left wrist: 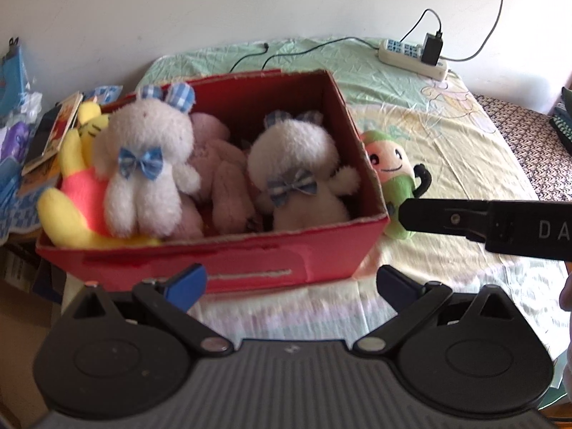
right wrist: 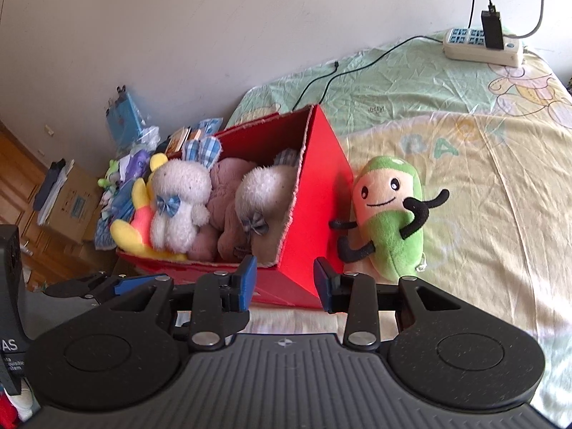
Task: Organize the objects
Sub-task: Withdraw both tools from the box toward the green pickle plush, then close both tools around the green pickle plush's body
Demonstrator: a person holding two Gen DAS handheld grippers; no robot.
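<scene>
A red cardboard box (left wrist: 250, 268) (right wrist: 314, 193) stands on the bed. Inside lie two white rabbit plushes with blue bows (left wrist: 143, 171) (left wrist: 296, 175), a pink plush (left wrist: 218, 164) and a yellow plush (left wrist: 78, 193). A green bean-shaped plush toy (left wrist: 397, 178) (right wrist: 389, 214) leans on the bed against the outside of the box's right wall. My left gripper (left wrist: 291, 282) is open in front of the box, holding nothing. My right gripper (right wrist: 284, 284) is open at the box's near right corner, just left of the green toy. In the left wrist view, a black right gripper finger (left wrist: 447, 220) reaches in beside the toy.
A white power strip (left wrist: 411, 57) (right wrist: 482, 48) with a black charger and cables lies at the far side of the bed by the wall. Books, bags and small toys (right wrist: 125, 178) are piled left of the box. A cardboard carton (right wrist: 71, 207) sits on the floor.
</scene>
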